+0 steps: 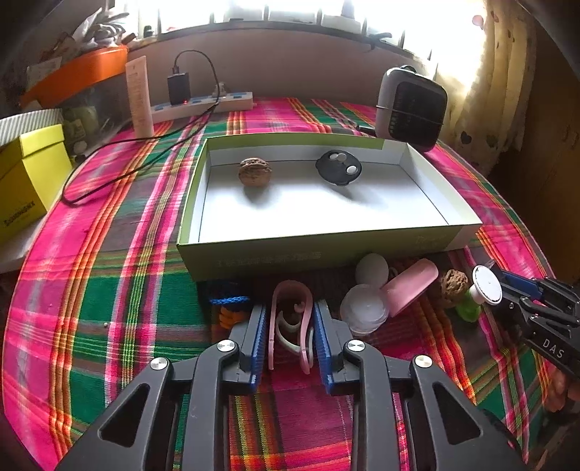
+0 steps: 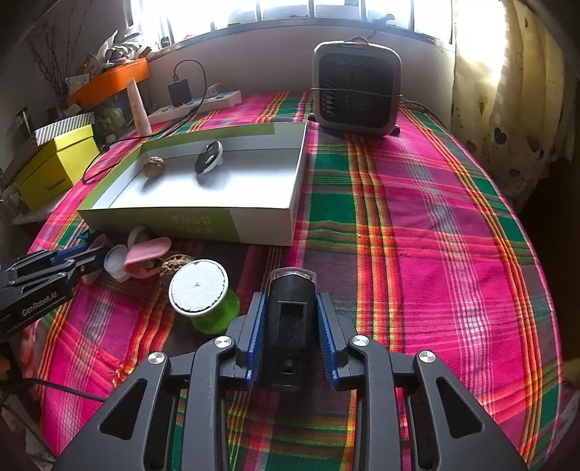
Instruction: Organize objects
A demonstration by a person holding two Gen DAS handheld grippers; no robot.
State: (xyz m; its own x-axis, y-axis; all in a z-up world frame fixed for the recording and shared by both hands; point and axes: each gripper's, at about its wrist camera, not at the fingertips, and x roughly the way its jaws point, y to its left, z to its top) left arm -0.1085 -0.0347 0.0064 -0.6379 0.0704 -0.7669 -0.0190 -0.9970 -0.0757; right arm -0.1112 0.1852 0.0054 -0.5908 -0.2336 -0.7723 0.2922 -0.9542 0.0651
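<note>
left wrist: left hand-held gripper clamps pink clip; right hand-held gripper clamps black device.

Two walnuts, one box, one spool.

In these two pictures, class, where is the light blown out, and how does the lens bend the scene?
Left wrist view: the window glares to plain white, the curtain washes out, and the box edges bow. Right wrist view: the window is overexposed too, the corners fall dark, and the tablecloth stripes curve outward like a barrel.
</note>
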